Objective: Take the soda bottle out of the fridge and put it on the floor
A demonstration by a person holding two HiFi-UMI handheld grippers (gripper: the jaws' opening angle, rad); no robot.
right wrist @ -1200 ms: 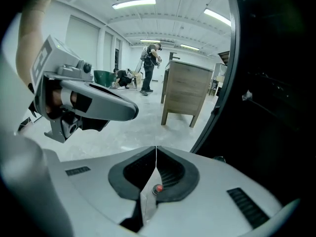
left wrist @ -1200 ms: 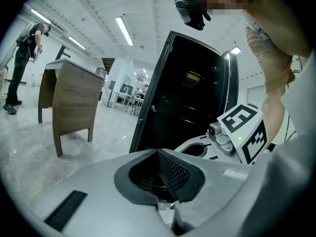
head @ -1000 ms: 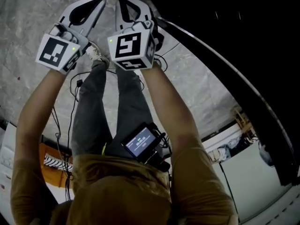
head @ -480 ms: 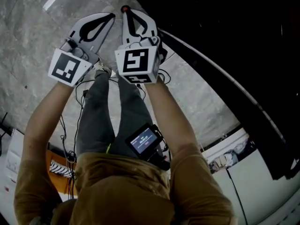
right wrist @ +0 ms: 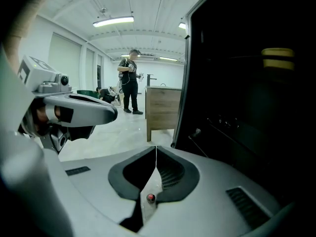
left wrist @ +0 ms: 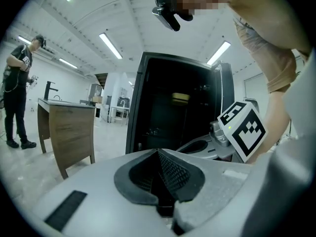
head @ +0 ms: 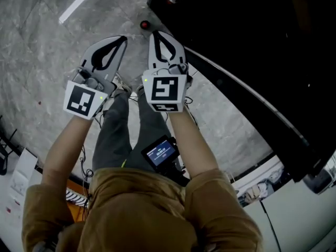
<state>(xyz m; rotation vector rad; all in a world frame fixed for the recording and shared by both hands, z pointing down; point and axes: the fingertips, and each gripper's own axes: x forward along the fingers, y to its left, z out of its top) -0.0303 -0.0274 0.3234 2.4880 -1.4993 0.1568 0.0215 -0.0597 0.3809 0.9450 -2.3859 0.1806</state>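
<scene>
A small round red cap (head: pixel 144 24), seemingly the soda bottle's top, stands on the grey floor by the corner of the black fridge (head: pixel 252 46); it also shows as a red dot (right wrist: pixel 150 197) through the gap under my right jaws. Both grippers are raised side by side over my legs. My left gripper (head: pixel 123 37) is shut with nothing in it, its ribbed pads meeting at the tip (left wrist: pixel 158 151). My right gripper (head: pixel 156 33) is shut and empty too (right wrist: pixel 156 147), pointing at the fridge's dark open inside (right wrist: pixel 247 107).
The fridge door (head: pixel 262 104) swings out to my right. A yellow item (right wrist: pixel 277 58) sits on a shelf inside. A wooden cabinet (left wrist: pixel 66 127) and a standing person (left wrist: pixel 17 83) are across the room. Cables (head: pixel 84 156) lie on the floor by my feet.
Both grippers have risen, coming nearer the head camera and lower in its view. The red cap and the fridge corner have come into sight above them. Both stay shut.
</scene>
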